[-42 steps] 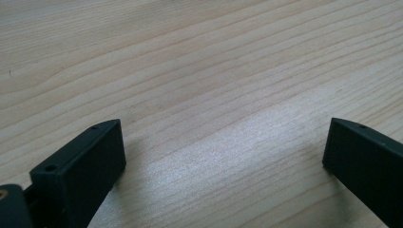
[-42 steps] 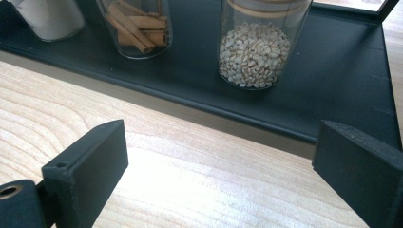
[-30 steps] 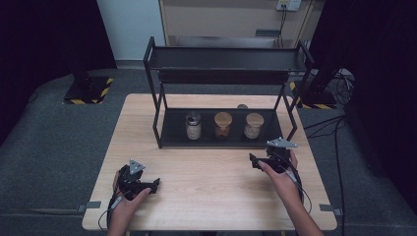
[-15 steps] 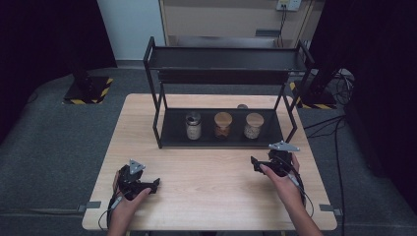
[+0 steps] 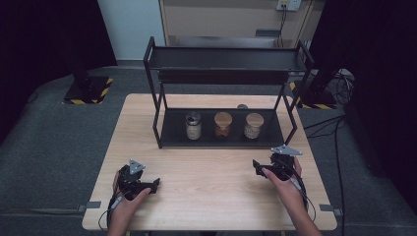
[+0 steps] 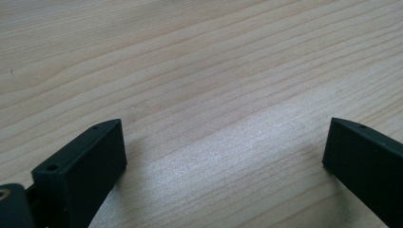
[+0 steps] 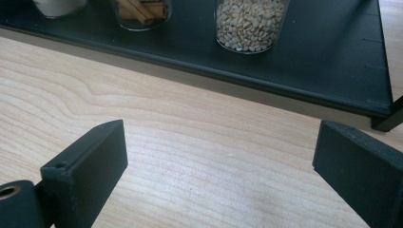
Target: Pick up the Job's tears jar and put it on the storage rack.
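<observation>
**Both hand-held grippers spread over bare desk in front of the jar rack**

A wide strip of bare wood lies between the black two-tier rack (image 5: 223, 64) and the near edge of the desk (image 5: 211, 196). The left hand-held gripper (image 5: 152, 183) sits well in front of the rack's left front leg, close to the desk's near edge, its jaws spread with nothing but wood grain between them. The right hand-held gripper (image 5: 257, 166) hovers just in front of the rack's right front corner, close to the desk's right edge; its jaws also stand wide apart and hold nothing.

On the rack's lower shelf three jars stand in a row, apart from each other: a jar with a metal lid (image 5: 193, 126) toward the left, a jar of cinnamon sticks (image 5: 223, 125) in the middle, and a jar of pale grains (image 5: 254, 125) toward the right. The grain jar is the nearest to the right hand-held gripper.

In the right gripper view the jars are cut off at the top, and the leftmost shows just a white base. A small round thing behind the rack is too hidden to name.

The desk is light wood; around it lie grey carpet, dark curtains, and cables to the right of the rack.
</observation>
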Tool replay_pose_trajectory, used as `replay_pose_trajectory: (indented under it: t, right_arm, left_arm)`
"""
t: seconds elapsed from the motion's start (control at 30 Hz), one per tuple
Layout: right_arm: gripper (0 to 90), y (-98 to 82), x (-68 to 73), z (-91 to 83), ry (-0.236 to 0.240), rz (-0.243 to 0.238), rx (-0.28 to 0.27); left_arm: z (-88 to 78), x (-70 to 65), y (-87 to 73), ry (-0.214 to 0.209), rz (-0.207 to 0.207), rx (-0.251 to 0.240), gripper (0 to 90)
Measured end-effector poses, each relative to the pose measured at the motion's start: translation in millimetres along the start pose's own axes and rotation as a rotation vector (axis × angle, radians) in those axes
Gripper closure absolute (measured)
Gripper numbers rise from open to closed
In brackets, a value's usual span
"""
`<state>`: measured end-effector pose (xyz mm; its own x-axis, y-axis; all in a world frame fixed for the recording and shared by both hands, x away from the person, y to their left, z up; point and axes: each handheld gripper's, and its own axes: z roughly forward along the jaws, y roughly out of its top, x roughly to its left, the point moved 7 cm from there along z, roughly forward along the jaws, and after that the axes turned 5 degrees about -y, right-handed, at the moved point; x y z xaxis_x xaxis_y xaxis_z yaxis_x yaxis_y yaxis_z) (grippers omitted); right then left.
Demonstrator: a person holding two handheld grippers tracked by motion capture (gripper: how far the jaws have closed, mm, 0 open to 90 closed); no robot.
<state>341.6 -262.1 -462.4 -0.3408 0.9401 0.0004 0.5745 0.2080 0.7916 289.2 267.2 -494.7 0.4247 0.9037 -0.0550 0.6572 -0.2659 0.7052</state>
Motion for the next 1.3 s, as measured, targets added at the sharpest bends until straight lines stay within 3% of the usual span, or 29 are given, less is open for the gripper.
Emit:
replay_pose_trajectory:
  t: [0.67,0.93,1.07,1.13,1.3]
  right_arm:
    - [4.2,-16.4,10.2,-6.5,0.030,-0.013,0.008]
    - [4.1,-29.6,26.0,0.2,0.073,-0.056,0.068]
    - [3.1,-36.5,32.6,7.6,0.068,-0.082,0.109]
    - [2.5,-38.9,36.6,8.0,0.053,-0.107,0.102]
    - [2.2,-39.0,38.9,7.8,0.042,-0.109,0.104]
  left_arm:
    - [0.0,0.0,0.0,0.000,0.000,0.000,0.0]
    - [0.0,0.0,0.0,0.000,0.000,0.000,0.0]
    - [-0.1,0.0,0.0,0.000,0.000,0.000,0.0]
    - [0.0,0.0,0.0,0.000,0.000,0.000,0.0]
    - [-0.1,0.0,0.0,0.000,0.000,0.000,0.0]
